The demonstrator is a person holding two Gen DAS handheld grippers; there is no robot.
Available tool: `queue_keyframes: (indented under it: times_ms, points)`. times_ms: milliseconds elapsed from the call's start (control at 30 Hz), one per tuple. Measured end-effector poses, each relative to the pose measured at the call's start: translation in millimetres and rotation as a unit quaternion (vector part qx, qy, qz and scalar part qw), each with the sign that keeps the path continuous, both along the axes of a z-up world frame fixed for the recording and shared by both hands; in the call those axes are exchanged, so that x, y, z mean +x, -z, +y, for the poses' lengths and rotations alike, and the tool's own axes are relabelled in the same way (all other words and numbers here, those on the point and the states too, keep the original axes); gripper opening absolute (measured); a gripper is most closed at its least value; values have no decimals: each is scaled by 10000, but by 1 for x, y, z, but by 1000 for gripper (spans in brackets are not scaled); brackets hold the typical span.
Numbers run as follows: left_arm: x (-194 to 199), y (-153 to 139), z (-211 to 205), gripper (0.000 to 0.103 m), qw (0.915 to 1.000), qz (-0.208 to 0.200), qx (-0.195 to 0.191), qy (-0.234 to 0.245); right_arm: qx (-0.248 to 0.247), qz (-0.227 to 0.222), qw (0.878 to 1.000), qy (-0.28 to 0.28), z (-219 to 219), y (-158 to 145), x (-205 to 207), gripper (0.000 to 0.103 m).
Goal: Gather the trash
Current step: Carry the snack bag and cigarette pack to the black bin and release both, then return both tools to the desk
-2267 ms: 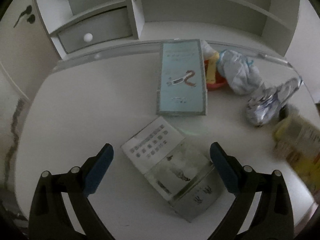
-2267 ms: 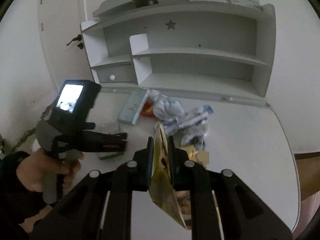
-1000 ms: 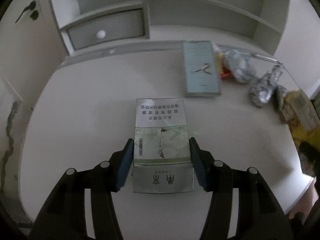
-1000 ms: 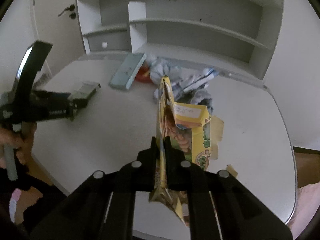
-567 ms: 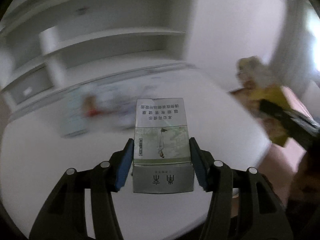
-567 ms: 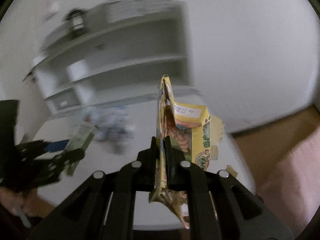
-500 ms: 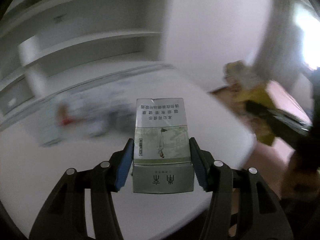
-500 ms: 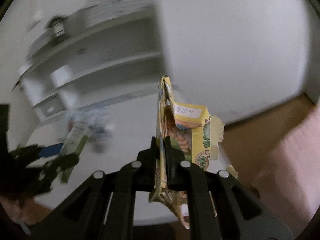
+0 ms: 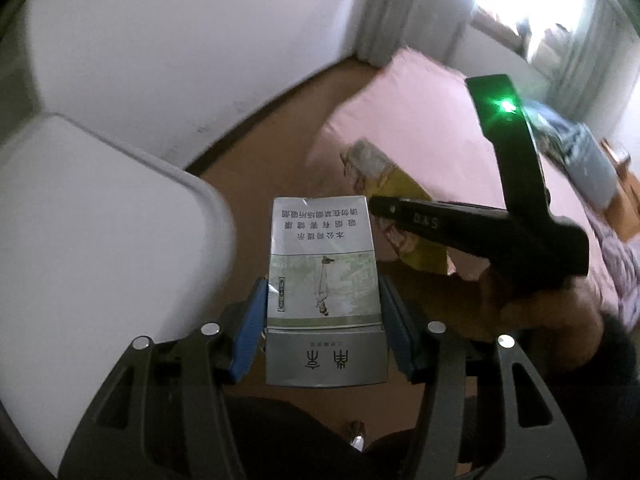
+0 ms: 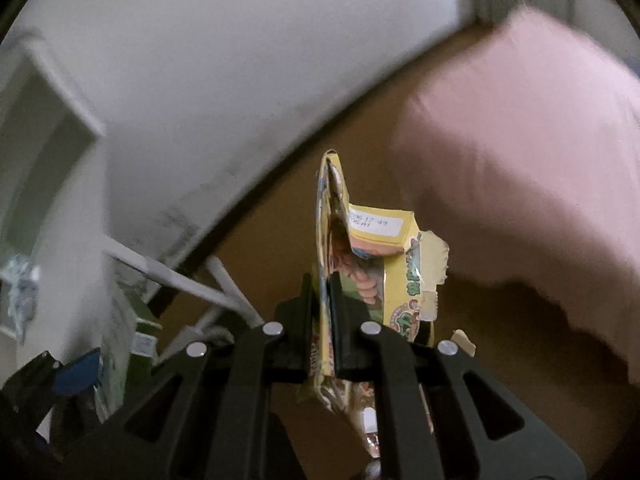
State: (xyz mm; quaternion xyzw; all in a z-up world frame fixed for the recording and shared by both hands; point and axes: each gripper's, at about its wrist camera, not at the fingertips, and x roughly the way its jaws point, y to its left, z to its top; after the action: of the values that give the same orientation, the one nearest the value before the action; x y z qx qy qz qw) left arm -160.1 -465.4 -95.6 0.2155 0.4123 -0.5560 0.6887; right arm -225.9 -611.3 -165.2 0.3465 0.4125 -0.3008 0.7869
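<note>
My left gripper [image 9: 322,312] is shut on a grey-green cigarette carton [image 9: 322,272] with printed text, held in the air past the white table's edge [image 9: 216,208], over brown floor. My right gripper [image 10: 324,304] is shut on a torn yellow snack box [image 10: 384,264], also held over the floor. In the left wrist view the right gripper [image 9: 376,206] reaches in from the right, with the yellow snack box [image 9: 384,176] at its tip, just beyond the carton. The left gripper's blue pad [image 10: 76,372] and carton show at the lower left of the right wrist view.
A pink bed [image 9: 420,120] lies ahead to the right, also seen in the right wrist view [image 10: 520,140]. White wall [image 9: 180,48] meets brown floor [image 10: 280,216]. White table legs [image 10: 188,280] stand left. A hand [image 9: 532,308] holds the right gripper. A bright window [image 9: 532,0] is far right.
Both grippers have swung away from the table and shelves to face the floor and bed, each still holding its item. The left one closed on the carton before that.
</note>
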Motion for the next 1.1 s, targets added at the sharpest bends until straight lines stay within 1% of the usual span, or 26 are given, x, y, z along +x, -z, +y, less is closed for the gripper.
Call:
queue_keyframes:
  times_ms: [67, 133, 200, 300, 467, 567, 700, 733, 833, 900, 933, 967, 1000, 1033, 1067, 1100]
  points:
    - [-9, 20, -18, 54, 9995, -10, 82, 294, 446, 226, 9987, 98, -11, 29, -10, 8]
    - [-11, 36, -31, 54, 9989, -158, 325, 286, 673, 363, 9969, 211, -16, 45, -17, 8]
    - [-15, 44, -41, 54, 9984, -134, 343, 426, 809, 326, 9960, 204, -20, 52, -23, 8]
    - [-16, 56, -57, 54, 9973, -80, 445, 575, 945, 363, 9946, 233, -26, 59, -20, 8]
    - [-10, 83, -79, 54, 9955, 167, 668, 646, 1077, 368, 9931, 291, -36, 63, -21, 8]
    - [-12, 92, -92, 54, 9949, 184, 759, 632, 1076, 337, 9932, 288, -37, 64, -21, 9]
    - [-12, 96, -96, 54, 9948, 192, 781, 631, 1054, 254, 9934, 363, -40, 63, -22, 9]
    - [-13, 94, -88, 54, 9947, 199, 782, 640, 1057, 225, 9934, 391, -40, 62, -23, 9]
    - [-10, 99, -90, 55, 9941, 182, 814, 695, 1122, 156, 9924, 486, -42, 62, -25, 9]
    - [-7, 103, -93, 58, 9938, 184, 875, 662, 1167, 127, 9919, 494, -44, 63, -25, 10]
    - [-6, 103, -92, 64, 9937, 187, 900, 637, 1175, 140, 9916, 515, -45, 63, -25, 12]
    - [-5, 104, -93, 68, 9937, 188, 928, 593, 1179, 127, 9916, 514, -47, 63, -25, 15]
    - [-4, 107, -95, 70, 9939, 191, 919, 577, 1183, 98, 9915, 530, -48, 62, -26, 27]
    - [-4, 108, -95, 70, 9940, 182, 914, 577, 1165, 75, 9916, 550, -49, 61, -27, 47]
    - [-5, 108, -95, 70, 9937, 153, 934, 595, 1113, 43, 9921, 573, -49, 58, -28, 56]
    - [-6, 109, -95, 71, 9935, 126, 949, 620, 1026, -12, 9930, 584, -50, 55, -29, 63]
